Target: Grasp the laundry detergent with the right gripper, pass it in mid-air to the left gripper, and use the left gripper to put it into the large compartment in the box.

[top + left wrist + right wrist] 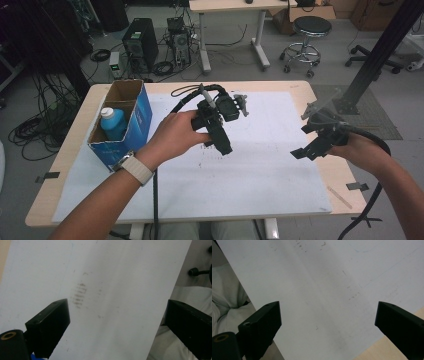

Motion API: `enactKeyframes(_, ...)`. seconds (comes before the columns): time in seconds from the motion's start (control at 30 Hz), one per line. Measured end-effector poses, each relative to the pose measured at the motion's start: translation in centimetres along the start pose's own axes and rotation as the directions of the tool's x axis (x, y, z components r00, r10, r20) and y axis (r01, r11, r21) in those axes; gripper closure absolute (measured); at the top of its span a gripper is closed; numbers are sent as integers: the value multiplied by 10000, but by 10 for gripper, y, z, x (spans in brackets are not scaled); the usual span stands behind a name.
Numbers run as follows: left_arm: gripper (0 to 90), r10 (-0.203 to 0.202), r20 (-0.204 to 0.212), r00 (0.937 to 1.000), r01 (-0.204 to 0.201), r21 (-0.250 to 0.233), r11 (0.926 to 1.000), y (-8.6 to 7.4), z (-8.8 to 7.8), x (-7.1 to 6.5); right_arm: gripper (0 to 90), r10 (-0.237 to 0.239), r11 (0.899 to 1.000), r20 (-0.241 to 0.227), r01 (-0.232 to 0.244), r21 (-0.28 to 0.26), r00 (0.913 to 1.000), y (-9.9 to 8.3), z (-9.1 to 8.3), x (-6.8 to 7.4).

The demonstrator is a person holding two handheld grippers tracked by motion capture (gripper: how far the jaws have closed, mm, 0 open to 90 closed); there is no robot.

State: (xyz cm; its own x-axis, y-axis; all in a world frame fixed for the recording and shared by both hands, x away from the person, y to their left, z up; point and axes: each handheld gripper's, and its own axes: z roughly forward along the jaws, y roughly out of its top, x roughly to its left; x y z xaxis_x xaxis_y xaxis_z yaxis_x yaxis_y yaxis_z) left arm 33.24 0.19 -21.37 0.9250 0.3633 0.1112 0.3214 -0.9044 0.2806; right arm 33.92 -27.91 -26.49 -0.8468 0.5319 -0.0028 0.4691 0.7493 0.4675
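Observation:
My left gripper [220,141] hangs above the middle of the white sheet [260,170], held by a hand with a watch on its wrist. In the left gripper view its jaws [117,312] stand wide open over the sheet, with nothing between them. My right gripper [303,141] hovers over the sheet's right edge. Its jaws [327,310] are also spread apart, with bare sheet between them. At the table's left a blue cardboard box [135,117] stands open-topped, and inside it is a blue bottle [112,124] with a white cap.
The sheet covers most of a wooden table [70,150]. Grey smudges [79,295] mark the sheet's middle. The person's lap [182,295] lies past the near edge. Beyond the table are a computer tower [140,42], floor cables and a stool [310,30].

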Motion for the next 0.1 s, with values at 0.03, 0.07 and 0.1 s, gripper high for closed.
enactKeyframes(0.03,71,10,0,10000,-10,3,10000,0,0,0,65,2,10000,-5,-2,-7,10000,0,0,0)
enactKeyframes(0.07,71,1,-2,10000,-1,2,10000,-1,0,1,65,36,10000,-1,-36,-18,10000,0,0,0)
enactKeyframes(0.1,71,1,-2,10000,-1,2,10000,-1,0,1,65,36,10000,-1,-36,-18,10000,0,0,0)
